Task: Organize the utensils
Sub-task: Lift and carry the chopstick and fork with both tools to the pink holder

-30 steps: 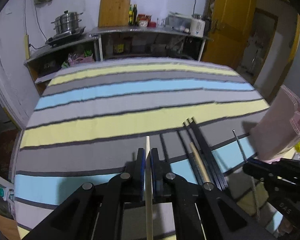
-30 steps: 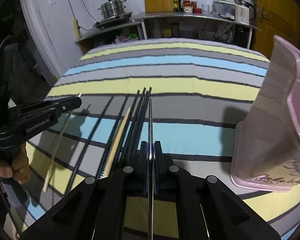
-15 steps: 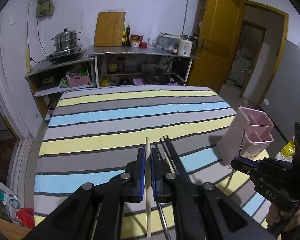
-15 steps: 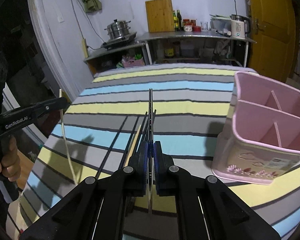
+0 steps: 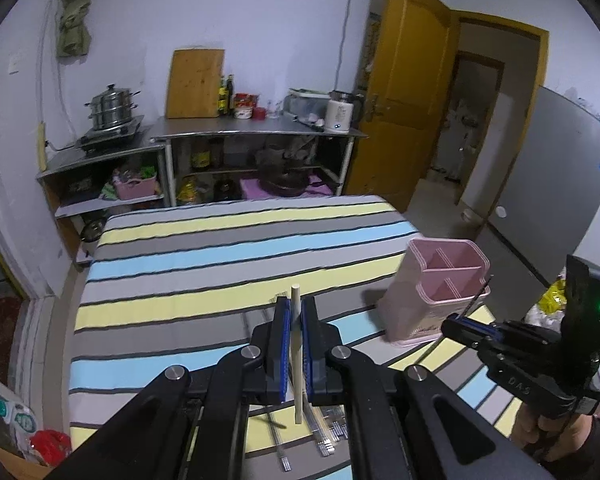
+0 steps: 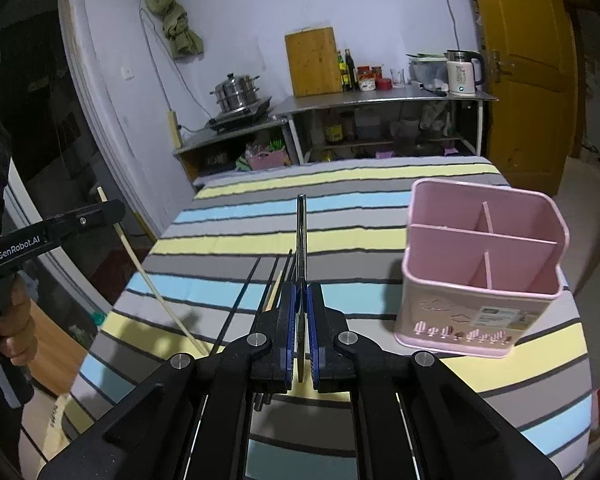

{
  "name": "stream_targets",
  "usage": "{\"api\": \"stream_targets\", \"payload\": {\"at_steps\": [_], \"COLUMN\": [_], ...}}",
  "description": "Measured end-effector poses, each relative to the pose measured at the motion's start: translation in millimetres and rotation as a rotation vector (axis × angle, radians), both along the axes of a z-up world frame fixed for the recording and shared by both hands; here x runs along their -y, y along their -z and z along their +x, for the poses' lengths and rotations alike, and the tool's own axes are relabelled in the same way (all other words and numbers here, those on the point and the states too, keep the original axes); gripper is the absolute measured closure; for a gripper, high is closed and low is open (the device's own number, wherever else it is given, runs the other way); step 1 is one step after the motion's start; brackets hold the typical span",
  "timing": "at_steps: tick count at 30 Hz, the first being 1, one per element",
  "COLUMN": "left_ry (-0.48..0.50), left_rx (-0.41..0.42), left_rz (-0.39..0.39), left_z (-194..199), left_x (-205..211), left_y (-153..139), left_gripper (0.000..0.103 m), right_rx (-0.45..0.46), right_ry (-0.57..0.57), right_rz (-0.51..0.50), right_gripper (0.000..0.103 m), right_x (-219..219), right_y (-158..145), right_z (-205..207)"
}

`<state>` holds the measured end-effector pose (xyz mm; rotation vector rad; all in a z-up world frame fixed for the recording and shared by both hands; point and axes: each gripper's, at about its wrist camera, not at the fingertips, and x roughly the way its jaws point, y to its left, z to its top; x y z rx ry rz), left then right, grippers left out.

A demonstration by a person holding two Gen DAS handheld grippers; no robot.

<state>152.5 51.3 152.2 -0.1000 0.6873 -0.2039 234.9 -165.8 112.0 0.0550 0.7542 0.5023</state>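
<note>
My left gripper (image 5: 296, 312) is shut on a pale wooden chopstick (image 5: 297, 360), held up above the striped tablecloth (image 5: 220, 248). My right gripper (image 6: 301, 292) is shut on a thin dark metal chopstick (image 6: 301, 232) that points forward. The pink utensil holder (image 6: 484, 264) stands upright at the table's right, its divided compartments open to view; it also shows in the left wrist view (image 5: 448, 280). Each gripper appears in the other's view: the right gripper (image 5: 450, 326) close to the holder, the left gripper (image 6: 116, 210) far left. Several loose chopsticks (image 6: 276, 284) lie on the cloth below.
Behind the table stand metal shelves (image 5: 260, 136) with a steamer pot (image 5: 110, 110), a wooden cutting board (image 6: 311, 62) and a kettle (image 6: 462, 72). A yellow door (image 5: 404, 92) is at the back right. A hand (image 6: 4, 320) grips the left tool's handle.
Both grippers have risen well above the table, each carrying its chopstick. The holder has come fully into view from above, and the loose chopsticks now lie far below.
</note>
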Motion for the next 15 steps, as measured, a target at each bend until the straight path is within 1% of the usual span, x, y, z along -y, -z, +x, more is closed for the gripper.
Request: {"api": "stream_targets", "payload": {"at_steps": [3, 8, 10, 15], "left_ry": [0.037, 0.117, 0.149, 0.193], "left_rx": [0.007, 0.033, 0.05, 0.084], "left_rz": [-0.015, -0.043, -0.052, -0.082], "left_z": [4, 16, 24, 47], "left_x": [17, 58, 76, 107], "left_y": [-10, -32, -43, -63], "left_gripper": [0.098, 0.098, 0.098, 0.098], "right_rx": [0.017, 0.067, 0.088, 0.145], "right_ry": [0.018, 0.072, 0.1, 0.159], "right_rz": [0.017, 0.042, 0.051, 0.055], "right_gripper": [0.097, 0.097, 0.097, 0.097], "right_x": [12, 41, 54, 81], "right_y": [-12, -38, -50, -75], "right_z": [-2, 1, 4, 15]}}
